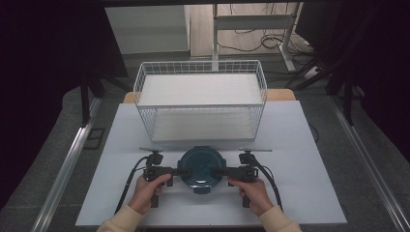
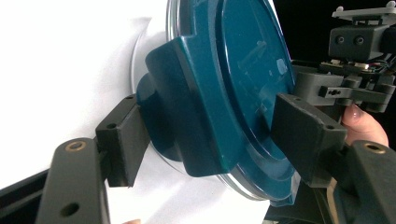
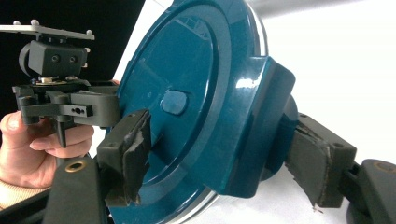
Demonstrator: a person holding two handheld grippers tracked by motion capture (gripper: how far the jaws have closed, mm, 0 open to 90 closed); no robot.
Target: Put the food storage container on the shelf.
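A round dark teal container (image 1: pixel 200 169) with a clip-on lid sits near the table's front middle, between my two grippers. My left gripper (image 1: pixel 180 171) grips its left edge. In the left gripper view, the gripper (image 2: pixel 210 135) has one pad (image 2: pixel 123 140) under the bowl and the other on the lid, shut across a side latch (image 2: pixel 187 107). My right gripper (image 1: pixel 216 171) holds the opposite edge. In the right gripper view, it (image 3: pixel 224 158) clamps the lid (image 3: pixel 177 84) and the underside at the other latch. I cannot tell whether the container touches the table.
A white two-tier wire basket (image 1: pixel 200 99) stands behind the container at the table's back middle. The white table top (image 1: pixel 300 193) spreads to both sides. Each gripper view shows the other hand and gripper beyond the lid.
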